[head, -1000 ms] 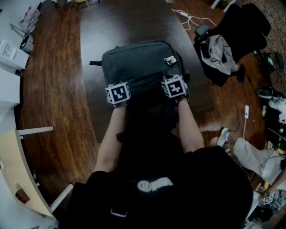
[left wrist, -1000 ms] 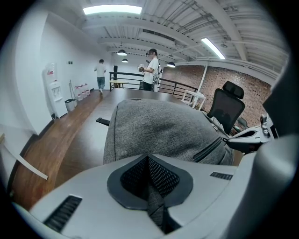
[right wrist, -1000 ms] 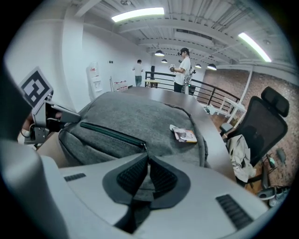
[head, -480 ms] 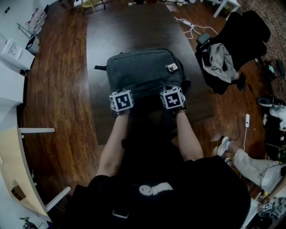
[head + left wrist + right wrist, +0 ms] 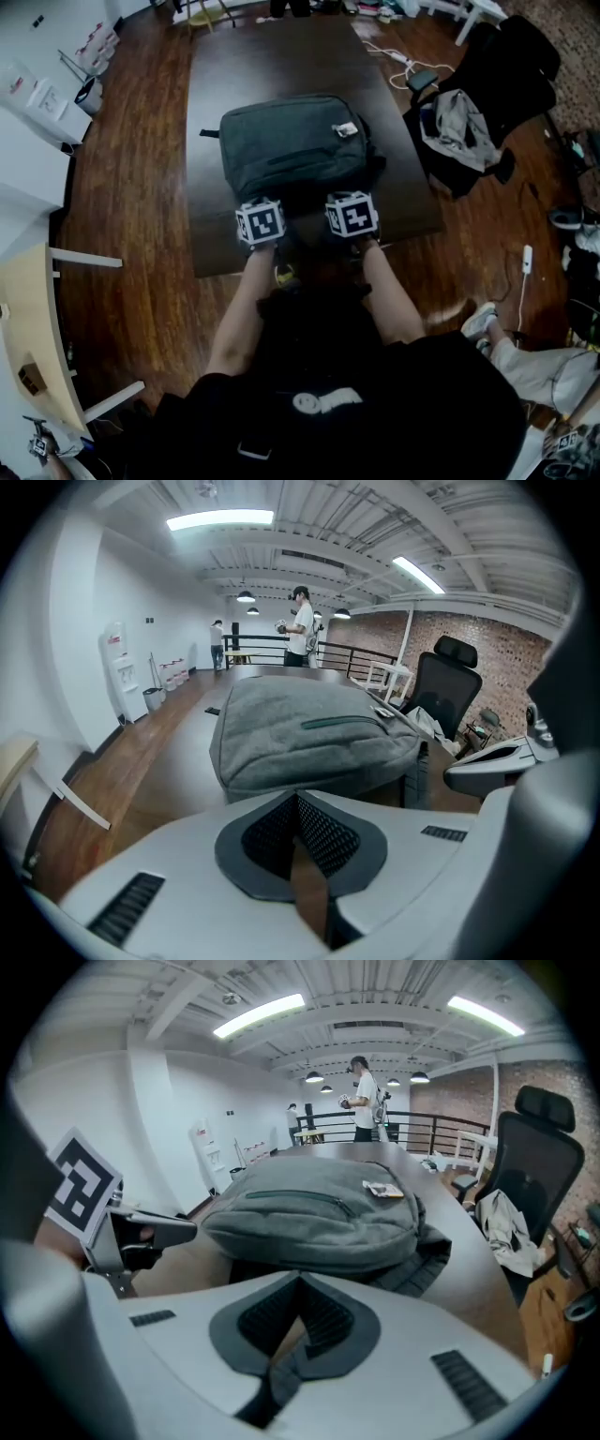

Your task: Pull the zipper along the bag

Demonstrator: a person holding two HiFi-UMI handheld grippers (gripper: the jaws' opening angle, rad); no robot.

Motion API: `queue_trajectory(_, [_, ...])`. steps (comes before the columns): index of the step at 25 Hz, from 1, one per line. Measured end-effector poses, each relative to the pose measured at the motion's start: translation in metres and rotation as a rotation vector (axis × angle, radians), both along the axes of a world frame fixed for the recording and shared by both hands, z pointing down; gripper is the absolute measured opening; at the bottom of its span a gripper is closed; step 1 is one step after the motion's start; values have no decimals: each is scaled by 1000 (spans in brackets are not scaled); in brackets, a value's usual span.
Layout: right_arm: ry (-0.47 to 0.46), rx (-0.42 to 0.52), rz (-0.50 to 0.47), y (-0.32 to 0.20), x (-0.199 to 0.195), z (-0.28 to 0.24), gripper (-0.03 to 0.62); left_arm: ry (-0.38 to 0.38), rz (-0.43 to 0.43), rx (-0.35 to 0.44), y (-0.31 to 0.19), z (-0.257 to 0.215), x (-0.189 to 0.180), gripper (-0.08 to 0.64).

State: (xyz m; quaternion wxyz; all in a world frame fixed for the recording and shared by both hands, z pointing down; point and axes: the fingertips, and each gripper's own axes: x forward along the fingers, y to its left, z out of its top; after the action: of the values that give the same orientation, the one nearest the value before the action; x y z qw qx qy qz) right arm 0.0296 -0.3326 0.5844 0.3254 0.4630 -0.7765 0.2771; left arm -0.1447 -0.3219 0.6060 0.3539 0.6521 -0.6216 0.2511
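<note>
The left gripper (image 5: 298,803) has its jaws closed together: the dark pads meet at the tip and nothing is between them. Only a thin brown slit shows lower down. The right gripper (image 5: 300,1283) is closed in the same way, pads joined at the tip, and it also holds nothing. From the head view, the two grippers stand side by side at the near edge of the surface (image 5: 272,56), each with its marker cube on top, and a short gap is between them. Both point toward the bag (image 5: 291,142) but do not touch it.

The bag is grey and lies flat in the middle of the dark surface, just in front of both grippers. On its upper face runs a zipper (image 5: 291,1196), which looks closed, and neither gripper is at it. A small tag (image 5: 382,1189) sits on the bag's right part. A dark strap (image 5: 427,1260) hangs out from under the bag at its near right corner.

To the right of the surface stands a black office chair (image 5: 506,66) with light clothing on it. Around the surface is a wooden floor (image 5: 122,216). Far behind the bag, a person (image 5: 300,621) stands by a railing.
</note>
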Motion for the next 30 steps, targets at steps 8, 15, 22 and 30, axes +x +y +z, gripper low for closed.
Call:
queue_trajectory(8, [-61,-36,-57,113,34,18,6,-38,0,-4,112,7,60,-5])
queue_trajectory(15, [-76,-24,-108,170,44,13,7,-55,-32,17,172,-2,76,-5])
queue_trajectory(22, [-111,6,-114,193,30,-2,7,-64,-38,17,200,-8,69,-5])
queue_trajectory(30, [-115,22,-115,231,8,-8,7,-66,-60,0,250,-7,43,-5])
